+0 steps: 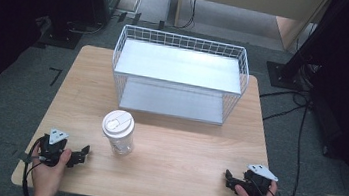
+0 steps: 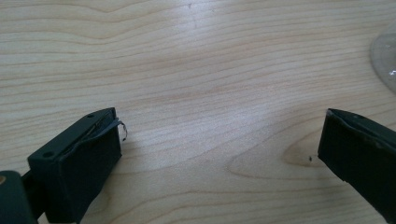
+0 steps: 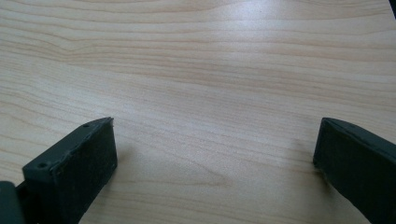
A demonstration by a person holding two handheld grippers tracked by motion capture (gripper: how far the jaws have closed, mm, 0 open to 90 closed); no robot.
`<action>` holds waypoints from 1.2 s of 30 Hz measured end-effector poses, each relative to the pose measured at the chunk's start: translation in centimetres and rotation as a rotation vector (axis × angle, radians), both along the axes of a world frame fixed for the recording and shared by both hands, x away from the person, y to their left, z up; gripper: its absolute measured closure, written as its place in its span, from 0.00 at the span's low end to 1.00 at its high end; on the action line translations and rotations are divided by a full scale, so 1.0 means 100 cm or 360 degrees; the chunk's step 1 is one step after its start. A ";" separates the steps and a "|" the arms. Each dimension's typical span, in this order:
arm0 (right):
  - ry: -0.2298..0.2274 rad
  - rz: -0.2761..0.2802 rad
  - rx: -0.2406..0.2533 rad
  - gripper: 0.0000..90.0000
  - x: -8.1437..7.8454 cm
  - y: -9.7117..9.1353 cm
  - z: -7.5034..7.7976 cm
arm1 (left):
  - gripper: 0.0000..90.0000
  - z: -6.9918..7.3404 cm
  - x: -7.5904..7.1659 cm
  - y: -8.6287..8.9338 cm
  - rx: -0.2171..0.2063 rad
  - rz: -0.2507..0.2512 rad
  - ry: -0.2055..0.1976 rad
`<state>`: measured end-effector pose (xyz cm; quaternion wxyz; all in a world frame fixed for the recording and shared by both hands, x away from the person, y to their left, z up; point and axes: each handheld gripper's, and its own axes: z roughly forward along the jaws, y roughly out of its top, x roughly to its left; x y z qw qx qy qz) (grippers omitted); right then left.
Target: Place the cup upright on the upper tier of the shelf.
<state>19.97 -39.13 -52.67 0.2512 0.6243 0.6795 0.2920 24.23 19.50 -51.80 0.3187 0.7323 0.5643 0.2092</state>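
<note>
A clear plastic cup point(image 1: 119, 132) with a white lid stands upright on the wooden table point(image 1: 181, 149), in front of a white wire shelf rack point(image 1: 180, 76). My left gripper point(image 1: 82, 153) rests near the table's front left corner, held by a hand, jaws wide apart over bare wood point(image 2: 219, 140); the cup's base point(image 2: 385, 60) shows at the right edge of the left gripper view. My right gripper point(image 1: 229, 179) lies near the front right corner, held by the other hand, jaws spread with nothing between them point(image 3: 215, 149).
The two-level wire rack takes up the back middle of the table. Cables point(image 1: 298, 143) trail off the right side onto the grey carpet. Dark stands point(image 1: 65, 29) and a wooden cabinet point(image 1: 255, 2) stand beyond the table.
</note>
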 end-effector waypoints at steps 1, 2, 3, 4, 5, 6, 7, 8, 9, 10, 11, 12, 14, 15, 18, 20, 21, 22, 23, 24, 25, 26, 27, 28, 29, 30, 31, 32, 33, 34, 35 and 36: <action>0.0001 0.0000 -0.0001 0.00 0.000 0.000 0.000 | 0.00 0.000 -0.001 0.000 0.0004 0.0001 -0.0015; 0.0000 -0.0001 0.0000 0.00 0.000 0.000 0.000 | 0.00 0.001 -0.002 -0.001 0.0010 -0.0001 -0.0029; 0.0000 -0.0001 0.0000 0.00 0.000 0.000 0.000 | 0.00 0.002 -0.004 -0.002 0.0019 -0.0016 -0.0061; 0.0000 -0.0001 0.0000 0.00 0.000 0.000 0.000 | 0.00 0.003 -0.006 -0.003 0.0039 -0.0019 -0.0071; 0.0000 0.0000 0.0000 0.00 0.000 0.000 0.000 | 0.00 0.003 -0.006 -0.003 0.0039 -0.0019 -0.0071; 0.0000 0.0000 0.0000 0.00 0.000 0.000 0.000 | 0.00 0.004 -0.008 -0.004 0.0062 -0.0026 -0.0086; 0.0003 0.0003 0.0003 0.00 0.000 0.000 0.000 | 0.00 0.004 -0.010 -0.005 0.0070 -0.0025 -0.0102; 0.0006 0.0016 0.0002 0.00 -0.001 0.000 0.000 | 0.00 0.005 -0.012 -0.006 0.0084 -0.0038 -0.0111; 0.0006 0.0016 0.0002 0.00 -0.001 0.000 0.000 | 0.00 0.007 -0.015 -0.006 0.0081 -0.0050 -0.0118; 0.0004 0.0023 0.0001 0.00 -0.001 0.000 0.000 | 0.00 0.009 -0.017 -0.007 0.0062 -0.0066 -0.0129; 0.0004 0.0020 0.0001 0.00 -0.002 0.000 0.000 | 0.00 0.012 -0.019 -0.008 0.0038 -0.0084 -0.0137; 0.0002 0.0022 -0.0001 0.00 -0.002 0.000 0.000 | 0.00 0.016 -0.023 -0.011 -0.0007 -0.0121 -0.0171; 0.0003 0.0022 0.0002 0.00 -0.003 0.000 0.000 | 0.00 0.019 -0.026 -0.017 -0.0007 -0.0165 -0.0185; -0.0001 0.0027 -0.0001 0.00 -0.002 0.000 0.000 | 0.00 0.020 -0.027 -0.020 -0.0012 -0.0190 -0.0185; 0.0001 0.0024 0.0000 0.00 -0.003 0.000 0.000 | 0.00 0.024 -0.030 -0.027 -0.0083 -0.0274 -0.0162; 0.0001 0.0025 0.0000 0.00 -0.003 0.000 0.000 | 0.00 0.026 -0.031 -0.029 -0.0113 -0.0293 -0.0161; 0.0000 0.0024 0.0000 0.00 -0.003 0.000 0.000 | 0.00 0.027 -0.032 -0.032 -0.0134 -0.0295 -0.0175; 0.0001 0.0024 0.0000 0.00 -0.003 0.000 0.000 | 0.00 0.029 -0.033 -0.035 -0.0138 -0.0291 -0.0187; 0.0001 0.0024 0.0000 0.00 -0.003 0.000 0.000 | 0.00 0.033 -0.033 -0.041 -0.0158 -0.0292 -0.0213; 0.0002 0.0023 0.0002 0.00 -0.003 0.000 0.000 | 0.00 0.035 -0.033 -0.044 -0.0176 -0.0308 -0.0228; 0.0002 0.0023 0.0002 0.00 -0.003 0.000 0.000 | 0.00 0.035 -0.033 -0.044 -0.0176 -0.0308 -0.0228; 0.0005 0.0023 0.0004 0.00 -0.003 0.000 0.000 | 0.00 0.036 -0.033 -0.048 -0.0186 -0.0323 -0.0231; 0.0005 0.0023 0.0004 0.00 -0.003 0.000 0.000 | 0.00 0.038 -0.033 -0.052 -0.0200 -0.0332 -0.0234; 0.0003 0.0026 0.0004 0.00 -0.003 0.000 0.000 | 0.00 0.039 -0.033 -0.056 -0.0218 -0.0332 -0.0238; 0.0003 0.0025 0.0004 0.00 -0.003 0.000 0.000 | 0.00 0.040 -0.032 -0.060 -0.0228 -0.0334 -0.0240; 0.0007 0.0022 0.0005 0.00 -0.003 0.000 0.000 | 0.00 0.041 -0.031 -0.065 -0.0225 -0.0341 -0.0236; 0.0005 0.0021 0.0005 0.00 -0.003 0.001 0.000 | 0.00 0.042 -0.030 -0.070 -0.0214 -0.0347 -0.0234; 0.0003 0.0024 0.0004 0.00 -0.003 0.000 0.000 | 0.00 0.043 -0.030 -0.075 -0.0196 -0.0359 -0.0237; 0.0002 0.0023 0.0002 0.00 -0.003 0.000 0.000 | 0.00 0.043 -0.030 -0.078 -0.0189 -0.0368 -0.0244; 0.0002 0.0023 0.0002 0.00 -0.003 0.000 0.000 | 0.00 0.044 -0.029 -0.082 -0.0191 -0.0369 -0.0245; 0.0002 0.0034 0.0001 0.00 -0.002 0.000 0.000 | 0.00 0.044 -0.029 -0.085 -0.0186 -0.0352 -0.0249; 0.0007 0.0052 0.0005 0.00 -0.001 -0.001 0.000 | 0.00 0.044 -0.027 -0.087 -0.0191 -0.0328 -0.0247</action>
